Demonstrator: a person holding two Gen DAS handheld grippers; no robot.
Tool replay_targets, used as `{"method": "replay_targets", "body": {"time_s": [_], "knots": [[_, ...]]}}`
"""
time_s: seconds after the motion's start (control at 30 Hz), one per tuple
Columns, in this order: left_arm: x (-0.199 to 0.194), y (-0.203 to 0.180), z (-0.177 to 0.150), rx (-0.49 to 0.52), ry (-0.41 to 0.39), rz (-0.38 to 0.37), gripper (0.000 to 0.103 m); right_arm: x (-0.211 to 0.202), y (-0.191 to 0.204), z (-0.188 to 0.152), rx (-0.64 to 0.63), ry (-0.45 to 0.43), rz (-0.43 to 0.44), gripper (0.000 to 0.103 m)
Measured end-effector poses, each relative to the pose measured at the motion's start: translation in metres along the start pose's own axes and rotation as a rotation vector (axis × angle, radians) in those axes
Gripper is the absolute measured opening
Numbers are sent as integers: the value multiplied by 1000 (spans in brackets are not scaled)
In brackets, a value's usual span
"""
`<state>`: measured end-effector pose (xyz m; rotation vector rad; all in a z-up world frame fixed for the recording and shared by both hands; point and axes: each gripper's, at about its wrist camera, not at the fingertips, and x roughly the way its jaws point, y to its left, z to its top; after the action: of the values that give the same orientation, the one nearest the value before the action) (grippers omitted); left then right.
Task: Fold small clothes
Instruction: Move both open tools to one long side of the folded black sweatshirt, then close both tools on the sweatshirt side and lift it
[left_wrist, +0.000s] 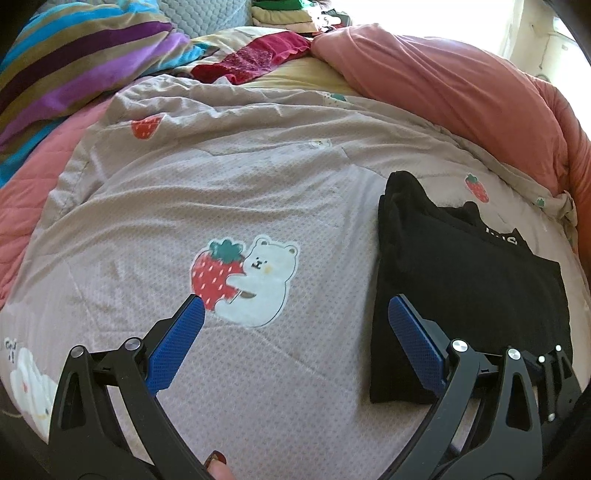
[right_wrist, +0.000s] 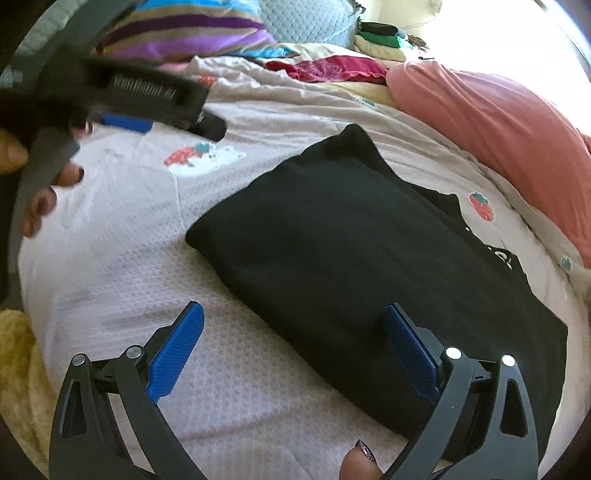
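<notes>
A black garment (left_wrist: 465, 280) lies folded into a rough rectangle on the pale strawberry-and-bear bedspread (left_wrist: 221, 192), with white lettering near its far right edge. It fills the middle of the right wrist view (right_wrist: 351, 258). My left gripper (left_wrist: 293, 314) is open and empty above the bedspread, its right finger (left_wrist: 413, 343) over the garment's left edge. My right gripper (right_wrist: 293, 325) is open and empty, its right finger (right_wrist: 410, 350) over the garment's near part. The left gripper also shows, blurred, at the upper left of the right wrist view (right_wrist: 125, 122).
A pink quilt (left_wrist: 461, 88) is bunched along the right side. A striped pillow (left_wrist: 81, 55) lies at the far left, with a red cloth (left_wrist: 258, 55) and a stack of folded clothes (left_wrist: 288, 14) beyond. A yellow cloth (right_wrist: 18, 369) sits at the near left.
</notes>
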<state>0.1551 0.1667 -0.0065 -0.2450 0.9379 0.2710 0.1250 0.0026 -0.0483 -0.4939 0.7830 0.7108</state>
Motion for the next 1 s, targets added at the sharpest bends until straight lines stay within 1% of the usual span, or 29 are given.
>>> {"method": "replay_targets", "body": {"time_s": [0.23, 0.33, 0.53, 0.67, 0.7, 0.73, 0.8, 0.83, 0.87, 0.93, 1.0], "knots": [[13, -5, 7, 16, 18, -1, 93, 21, 11, 7, -89, -2, -95, 98], [20, -6, 10, 22, 24, 9, 93, 26, 15, 13, -106, -11, -109, 98], [29, -5, 19, 14, 35, 5, 93, 37, 18, 23, -134, -34, -140, 99], [35, -9, 27, 10, 40, -16, 93, 35, 19, 26, -137, -68, -170, 97], [36, -10, 28, 10, 43, -21, 93, 32, 18, 26, -133, -80, -170, 94], [37, -12, 30, 10, 44, -28, 93, 28, 16, 25, -127, -95, -156, 79], [41, -16, 35, 6, 52, -52, 93, 23, 13, 24, -113, -106, -133, 71], [43, -18, 39, 0, 58, -71, 93, 21, 9, 23, -100, -108, -119, 64], [45, -20, 41, -6, 64, -85, 93, 20, 5, 22, -85, -109, -105, 60], [49, -23, 48, -32, 84, -149, 93, 15, -5, 21, -42, -121, -78, 48], [55, -26, 53, -69, 108, -214, 93, 10, -13, 19, -7, -136, -51, 41]]}}
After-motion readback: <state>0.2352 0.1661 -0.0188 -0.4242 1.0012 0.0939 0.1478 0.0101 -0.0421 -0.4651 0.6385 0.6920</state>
